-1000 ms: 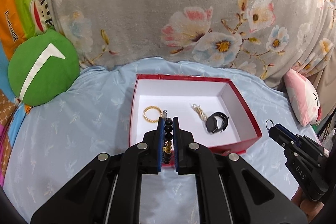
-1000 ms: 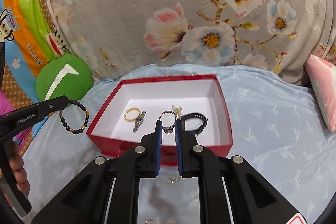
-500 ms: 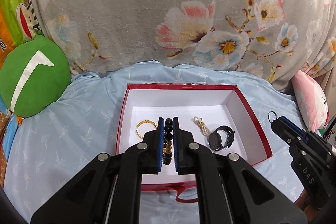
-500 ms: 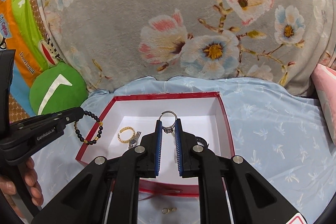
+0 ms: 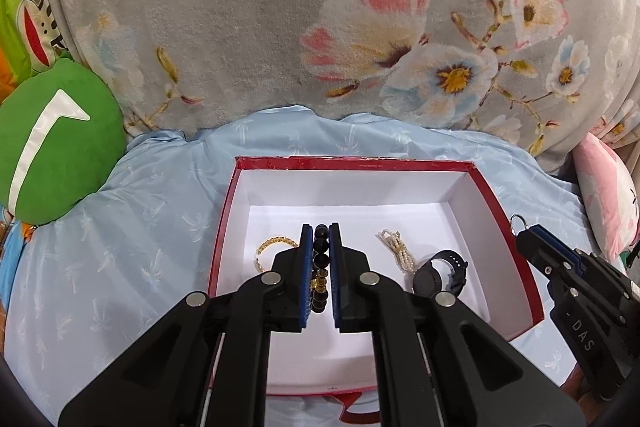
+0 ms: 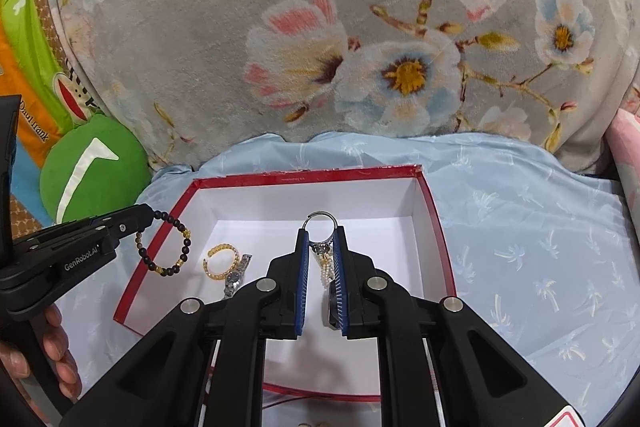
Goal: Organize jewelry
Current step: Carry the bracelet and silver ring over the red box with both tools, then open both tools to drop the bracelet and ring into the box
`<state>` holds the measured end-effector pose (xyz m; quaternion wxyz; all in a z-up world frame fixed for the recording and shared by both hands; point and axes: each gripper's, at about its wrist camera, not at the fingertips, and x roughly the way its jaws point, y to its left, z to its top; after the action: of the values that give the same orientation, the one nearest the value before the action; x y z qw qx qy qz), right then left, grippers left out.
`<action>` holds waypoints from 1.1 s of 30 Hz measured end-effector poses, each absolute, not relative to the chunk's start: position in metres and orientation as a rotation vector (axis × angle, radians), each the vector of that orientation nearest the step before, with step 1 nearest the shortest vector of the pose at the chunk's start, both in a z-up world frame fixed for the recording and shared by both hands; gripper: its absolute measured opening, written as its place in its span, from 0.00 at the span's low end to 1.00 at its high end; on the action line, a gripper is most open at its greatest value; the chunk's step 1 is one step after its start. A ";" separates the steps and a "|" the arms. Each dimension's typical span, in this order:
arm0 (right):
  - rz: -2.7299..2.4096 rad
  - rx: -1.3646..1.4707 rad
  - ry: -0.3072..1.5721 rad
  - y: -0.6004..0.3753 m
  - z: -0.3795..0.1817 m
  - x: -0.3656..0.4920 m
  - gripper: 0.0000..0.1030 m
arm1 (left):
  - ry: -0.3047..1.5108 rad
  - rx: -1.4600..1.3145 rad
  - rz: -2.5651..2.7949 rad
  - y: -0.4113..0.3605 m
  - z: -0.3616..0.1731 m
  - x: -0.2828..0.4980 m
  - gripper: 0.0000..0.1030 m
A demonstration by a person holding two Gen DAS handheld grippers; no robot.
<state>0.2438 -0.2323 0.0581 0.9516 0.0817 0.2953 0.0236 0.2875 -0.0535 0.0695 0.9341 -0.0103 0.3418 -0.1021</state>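
A red box (image 5: 224, 219) with a white inside lies open on the blue sheet; it also shows in the right wrist view (image 6: 436, 227). My left gripper (image 5: 320, 231) is shut on a black bead bracelet (image 5: 320, 259), which hangs over the box's left rim in the right wrist view (image 6: 168, 247). My right gripper (image 6: 320, 235) is shut on a silver ring (image 6: 319, 223) above the box; that ring also shows in the left wrist view (image 5: 519, 221). Inside lie a gold bracelet (image 5: 272, 245), a pearl chain (image 5: 396, 247), a black watch (image 5: 440, 269) and a silver watch (image 6: 236, 277).
A grey flowered blanket (image 5: 320, 27) rises behind the box. A green round cushion (image 5: 52, 143) lies at the left, a pink pillow (image 5: 608, 199) at the right. A small gold item (image 6: 316, 423) lies on the sheet in front of the box.
Both grippers have moved forward over the box, which now looks closer and larger. The bead bracelet has come from outside the left wall to above the rim. Both grips are unchanged.
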 end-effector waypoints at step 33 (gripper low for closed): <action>0.049 0.180 0.643 -0.229 0.027 0.287 0.14 | 0.742 -0.023 -0.180 -0.066 0.038 0.334 0.46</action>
<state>0.2875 -0.2288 0.0274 0.9446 0.0883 0.3153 0.0238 0.3340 -0.0659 0.0377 0.9279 -0.0112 0.3621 -0.0878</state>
